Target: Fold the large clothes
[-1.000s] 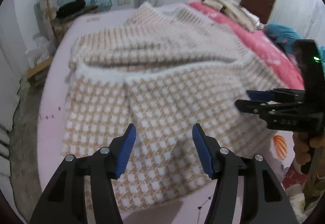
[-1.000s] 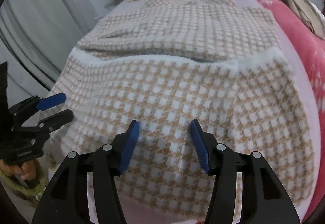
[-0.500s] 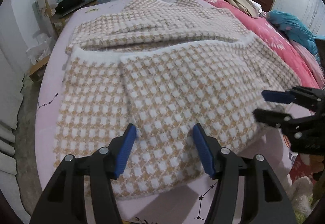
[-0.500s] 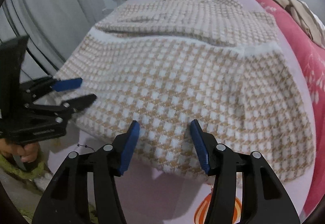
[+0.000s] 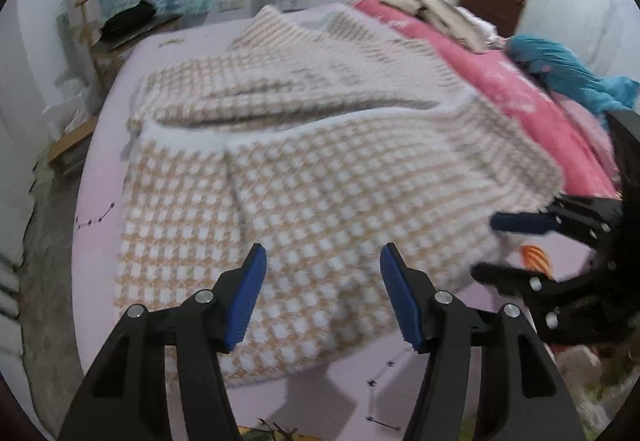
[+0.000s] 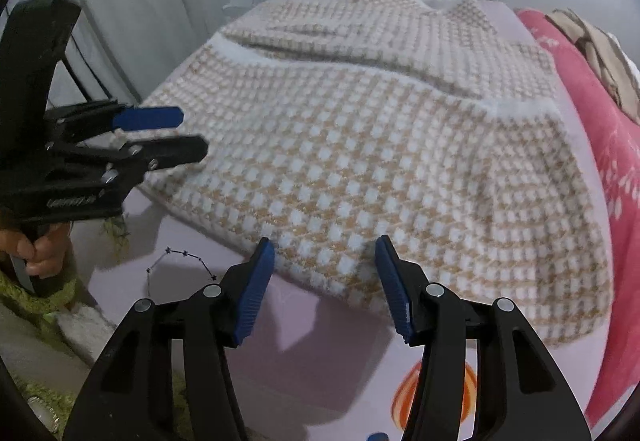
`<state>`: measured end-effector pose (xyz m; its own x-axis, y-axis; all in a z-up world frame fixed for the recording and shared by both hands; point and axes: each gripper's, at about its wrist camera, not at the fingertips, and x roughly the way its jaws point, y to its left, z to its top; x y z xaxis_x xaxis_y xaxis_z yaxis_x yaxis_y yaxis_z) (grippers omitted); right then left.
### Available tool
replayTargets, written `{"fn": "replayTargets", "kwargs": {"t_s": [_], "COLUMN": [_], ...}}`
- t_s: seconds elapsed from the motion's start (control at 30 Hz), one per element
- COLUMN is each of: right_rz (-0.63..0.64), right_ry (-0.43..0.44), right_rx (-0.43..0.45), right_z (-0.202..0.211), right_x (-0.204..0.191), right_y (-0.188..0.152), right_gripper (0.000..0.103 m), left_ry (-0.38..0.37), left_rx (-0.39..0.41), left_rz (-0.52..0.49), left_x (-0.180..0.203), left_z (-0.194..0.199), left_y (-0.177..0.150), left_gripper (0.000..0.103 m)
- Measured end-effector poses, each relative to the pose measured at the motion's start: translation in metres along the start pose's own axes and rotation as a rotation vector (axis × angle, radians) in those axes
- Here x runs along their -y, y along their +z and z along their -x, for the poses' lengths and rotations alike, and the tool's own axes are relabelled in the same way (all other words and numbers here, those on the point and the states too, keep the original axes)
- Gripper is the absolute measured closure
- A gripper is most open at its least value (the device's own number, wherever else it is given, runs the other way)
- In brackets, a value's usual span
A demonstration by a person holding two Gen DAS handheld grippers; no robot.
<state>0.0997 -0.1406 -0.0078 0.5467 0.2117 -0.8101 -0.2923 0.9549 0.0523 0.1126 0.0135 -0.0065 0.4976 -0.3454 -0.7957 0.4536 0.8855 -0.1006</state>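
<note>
1. Sliding sideways since a second ago, right gripper (image 6: pixel 324 281) now overhangs the checked sweater's (image 6: pixel 360 145) near hem.
2. Both grippers, left gripper (image 5: pixel 320 297) included, hover open-fingered, empty.
3. Sweater lies across the lilac bed (image 5: pixel 100 169); gripper lettering illegible.

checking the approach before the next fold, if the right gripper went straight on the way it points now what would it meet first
Most likely the near edge of the checked sweater, which lies just ahead of the right gripper and its open, empty jaws. Depth is unclear, so it might touch the pink bedsheet first.

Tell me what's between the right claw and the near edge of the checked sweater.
Only bare lilac bedsheet, shown in the right wrist view. The right claw hovers open just short of the checked sweater, with nothing between its blue pads.
</note>
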Motion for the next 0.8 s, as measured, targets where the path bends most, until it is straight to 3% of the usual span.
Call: {"fn": "replayTargets", "kwargs": {"t_s": [0.13, 0.2, 0.27, 0.5, 0.63, 0.8], "right_rz": [-0.037, -0.059, -0.075, -0.115, -0.174, -0.215], "right_ry": [-0.026, -0.049, -0.063, -0.056, -0.086, -0.069], "right_rx": [0.021, -0.015, -0.054, 0.005, -0.034, -0.044], "right_z": [0.012, 0.003, -0.009, 0.011, -0.003, -0.006], "right_x": [0.014, 0.021, 0.026, 0.038, 0.054, 0.063], "right_y": [-0.004, -0.01, -0.017, -0.008, -0.01, -0.006], "right_gripper": [0.053, 0.052, 0.051, 0.05, 0.049, 0.047], "left_ry": [0.024, 0.041, 0.03, 0.008, 0.027, 0.016], "left_rx": [-0.055, -0.084, -0.083, -0.043, -0.099, -0.094], "left_rz": [-0.044, -0.036, -0.01, -0.012, -0.012, 0.022], "left_x": [0.009, 0.008, 0.005, 0.002, 0.003, -0.002], "left_z": [-0.01, -0.02, -0.02, -0.003, -0.02, -0.016], "left_y": [-0.011, -0.017, -0.017, -0.007, -0.01, -0.007], "left_gripper": [0.045, 0.044, 0.043, 0.042, 0.04, 0.039]}}
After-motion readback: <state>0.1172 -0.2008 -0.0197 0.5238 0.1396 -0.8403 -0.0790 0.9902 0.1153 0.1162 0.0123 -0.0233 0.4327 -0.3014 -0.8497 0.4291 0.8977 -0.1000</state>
